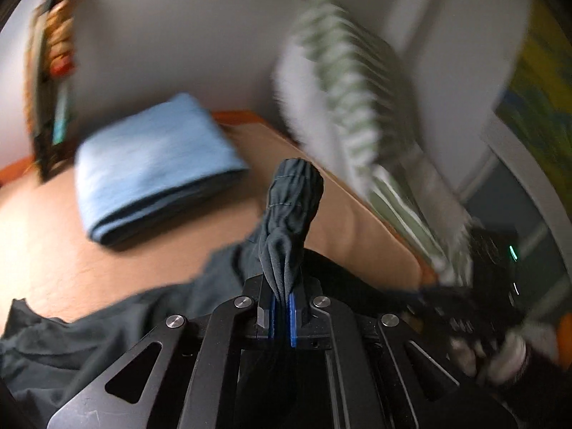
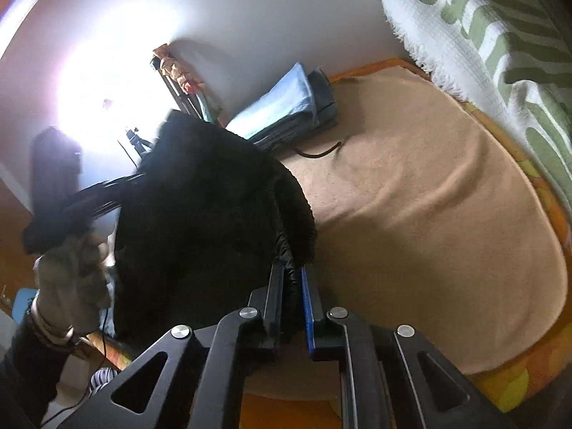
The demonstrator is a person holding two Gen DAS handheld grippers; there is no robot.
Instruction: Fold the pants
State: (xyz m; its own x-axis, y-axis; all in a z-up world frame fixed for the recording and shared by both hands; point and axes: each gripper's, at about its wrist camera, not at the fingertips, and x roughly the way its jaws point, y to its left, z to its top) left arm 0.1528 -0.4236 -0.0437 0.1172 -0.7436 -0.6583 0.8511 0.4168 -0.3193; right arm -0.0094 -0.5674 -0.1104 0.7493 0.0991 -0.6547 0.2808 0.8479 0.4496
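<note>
We see the left gripper clamping a bunched fold of the dark pants, its long axis rising straight ahead above the tan bedspread, while the right gripper pinches another edge, cloth hanging leftward.

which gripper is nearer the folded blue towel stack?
Left, probably. The left gripper, shut on the pants, has the blue towel stack just ahead to its left. From the right gripper, also gripping pants, the stack sits far back.
</note>
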